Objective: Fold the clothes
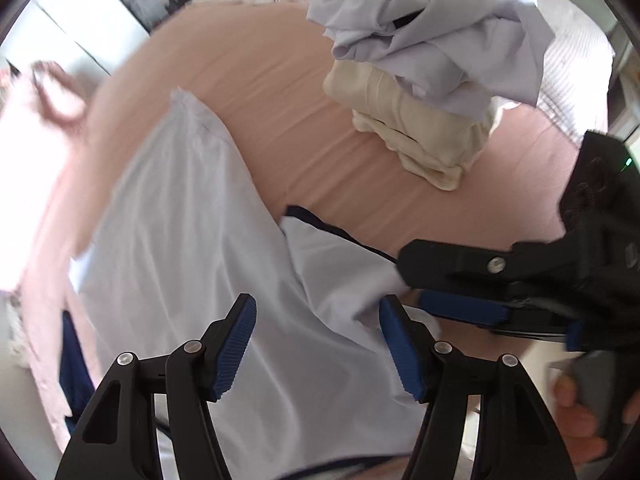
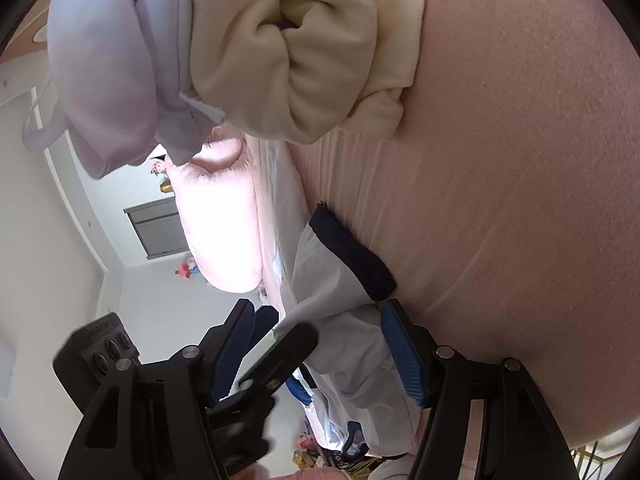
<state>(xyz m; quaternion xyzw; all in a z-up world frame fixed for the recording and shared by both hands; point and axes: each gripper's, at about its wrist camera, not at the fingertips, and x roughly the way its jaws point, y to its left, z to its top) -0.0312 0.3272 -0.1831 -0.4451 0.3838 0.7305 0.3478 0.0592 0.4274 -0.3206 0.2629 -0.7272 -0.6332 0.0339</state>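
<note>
Both tongs stand open over a white garment (image 1: 192, 240) with navy trim spread on the pink bed (image 1: 260, 92): left tongs (image 1: 318, 344) just above it, right tongs (image 2: 318, 344) beside its sleeve. Ahead, a cream folded stack (image 1: 408, 128) carries a crumpled lavender garment (image 1: 432, 32).

A home bedroom: pink-sheeted bed (image 1: 248, 80), pink pillow (image 2: 218, 216), piled clothes (image 1: 424, 60).

Both wrist views sit close above the pink-sheeted bed (image 1: 248, 80), sharing the folded cream garment stack (image 1: 412, 128); the right view seems rolled sideways.
</note>
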